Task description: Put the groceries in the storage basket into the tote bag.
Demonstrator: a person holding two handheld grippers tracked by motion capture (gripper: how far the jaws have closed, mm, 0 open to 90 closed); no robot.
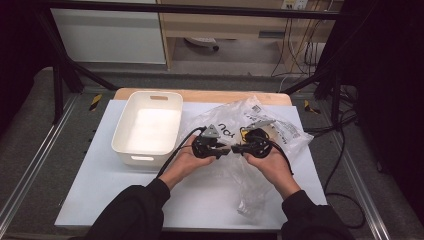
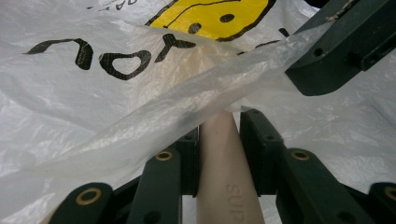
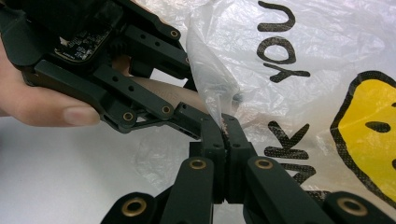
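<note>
At about 1 o'clock on the desk (image 1: pixel 100 190), our right hand-held gripper (image 3: pixel 224 128) pinches the thin, limp, slippery plastic bag (image 1: pixel 280 131) by its edge while our left hand-held gripper (image 2: pixel 219 123) clamps a stiff beige handle-like piece (image 2: pixel 224 177).

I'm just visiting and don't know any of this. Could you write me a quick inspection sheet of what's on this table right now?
Surface: white table sheet on a wooden top.
Job's things: crumpled clear plastic bag with a yellow print; beige rod.
Clutter: empty white bin at left.
Grippers: left hand-held gripper shut on the rod; right hand-held gripper pinching the bag's film.
Cables: black cable trailing from the left one.
Surroundings: grey floor, cabinets behind.
</note>
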